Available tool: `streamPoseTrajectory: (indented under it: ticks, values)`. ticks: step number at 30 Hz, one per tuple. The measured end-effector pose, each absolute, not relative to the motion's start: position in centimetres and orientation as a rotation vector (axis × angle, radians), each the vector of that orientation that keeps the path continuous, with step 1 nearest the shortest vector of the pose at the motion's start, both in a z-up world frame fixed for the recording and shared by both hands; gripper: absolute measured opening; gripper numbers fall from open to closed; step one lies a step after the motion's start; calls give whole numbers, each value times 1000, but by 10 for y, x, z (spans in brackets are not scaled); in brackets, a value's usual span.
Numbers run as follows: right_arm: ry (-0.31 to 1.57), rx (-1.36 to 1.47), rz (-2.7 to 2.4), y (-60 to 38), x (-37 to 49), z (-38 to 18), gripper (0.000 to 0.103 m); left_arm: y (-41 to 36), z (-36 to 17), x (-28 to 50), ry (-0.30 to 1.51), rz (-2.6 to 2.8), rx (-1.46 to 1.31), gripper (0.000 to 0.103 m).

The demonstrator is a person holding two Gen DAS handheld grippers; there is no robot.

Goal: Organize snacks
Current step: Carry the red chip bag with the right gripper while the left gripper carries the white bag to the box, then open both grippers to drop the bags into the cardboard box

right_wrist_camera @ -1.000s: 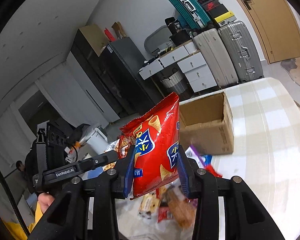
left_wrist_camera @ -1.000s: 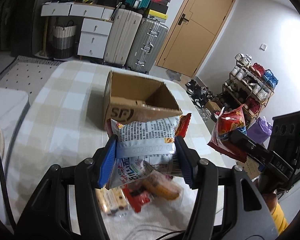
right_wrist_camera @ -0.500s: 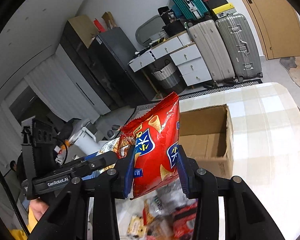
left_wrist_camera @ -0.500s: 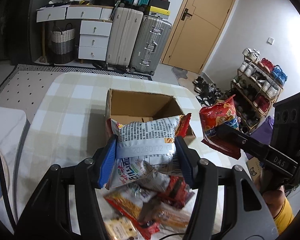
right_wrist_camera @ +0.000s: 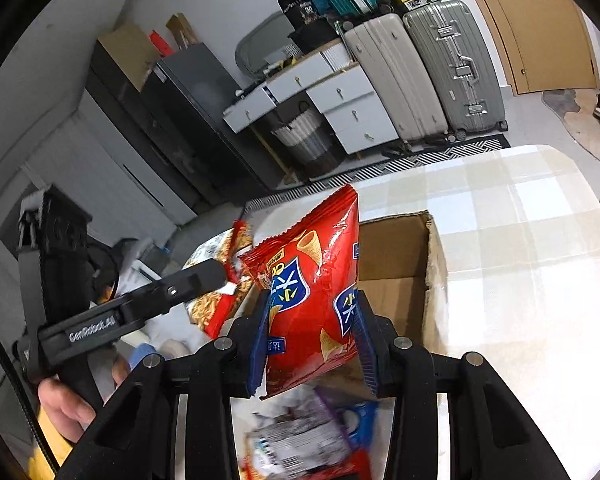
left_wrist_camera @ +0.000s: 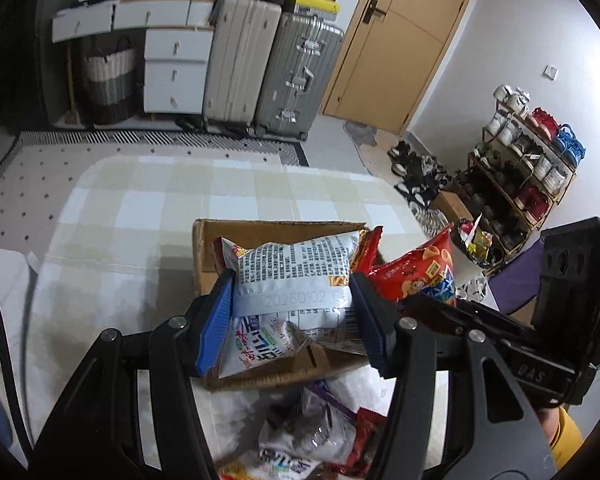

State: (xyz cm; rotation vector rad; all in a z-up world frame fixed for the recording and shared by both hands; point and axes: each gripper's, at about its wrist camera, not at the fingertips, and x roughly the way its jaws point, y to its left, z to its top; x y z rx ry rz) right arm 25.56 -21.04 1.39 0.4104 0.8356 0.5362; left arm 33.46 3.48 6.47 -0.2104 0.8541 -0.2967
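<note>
My left gripper (left_wrist_camera: 292,312) is shut on a white snack bag (left_wrist_camera: 292,280) with black print and holds it over the open cardboard box (left_wrist_camera: 204,252). My right gripper (right_wrist_camera: 310,336) is shut on a red chip bag (right_wrist_camera: 312,280) and holds it above the near left side of the box (right_wrist_camera: 396,264). In the left wrist view the red chip bag (left_wrist_camera: 416,276) hangs just right of the white bag. The left gripper's arm (right_wrist_camera: 148,296) shows in the right wrist view with its bag (right_wrist_camera: 216,280).
Loose snack packets (left_wrist_camera: 312,440) lie on the checked tablecloth (left_wrist_camera: 140,208) in front of the box; they also show in the right wrist view (right_wrist_camera: 300,440). Suitcases (left_wrist_camera: 268,64), drawers (left_wrist_camera: 172,68) and a shoe rack (left_wrist_camera: 520,168) stand beyond the table.
Both grippers have moved forward with their bags, from over the snack pile to over the box. The red bag has come closer to the white bag.
</note>
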Motion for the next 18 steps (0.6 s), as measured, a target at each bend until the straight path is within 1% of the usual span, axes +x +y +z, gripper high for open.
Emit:
streamPoseTrajectory:
  ticks: [8,18]
  values:
    - [893,322,525,-196,279,-6,38,31,18,390,922,-290,-219,54]
    - [971,292,489,-192,294,-34,38,27,-38,405,1024,-283,-249,55]
